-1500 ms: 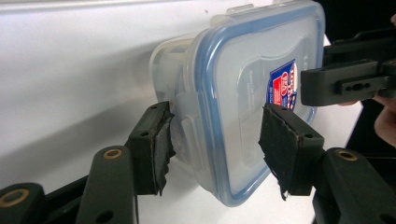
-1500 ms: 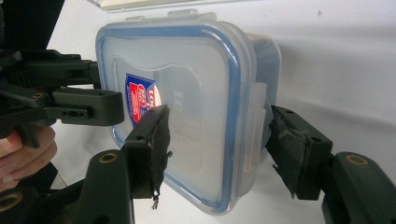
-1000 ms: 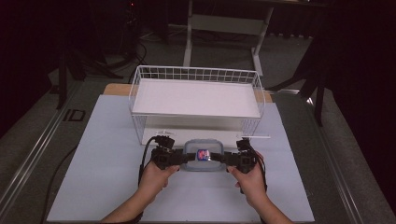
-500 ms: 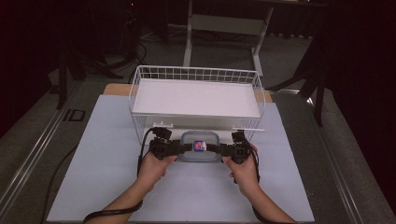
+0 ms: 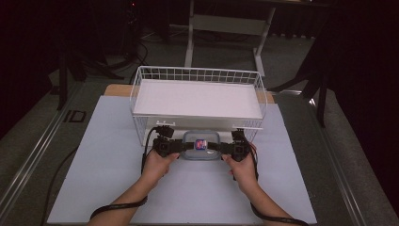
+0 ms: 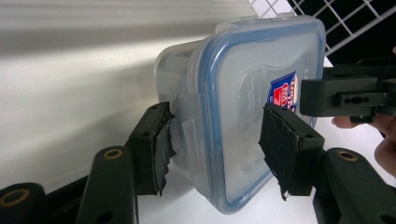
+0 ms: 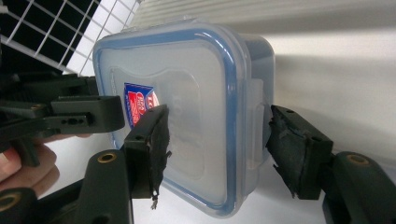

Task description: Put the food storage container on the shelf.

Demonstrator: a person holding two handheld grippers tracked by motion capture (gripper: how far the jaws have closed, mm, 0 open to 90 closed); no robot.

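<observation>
A clear lidded food container (image 5: 201,145) with a blue seal sat lid-up on the white mat (image 5: 108,155), long axis running left to right, just in front of the white wire basket (image 5: 197,96). The left gripper (image 5: 181,146) and right gripper (image 5: 222,147) each clasped 1 short end, jaws narrowed onto it.

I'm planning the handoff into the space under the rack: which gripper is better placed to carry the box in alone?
Neither clearly. The left gripper and right gripper clamp opposite ends of the plastic box, top to bottom, level before the wire rack. Probably both should carry it together.
</observation>
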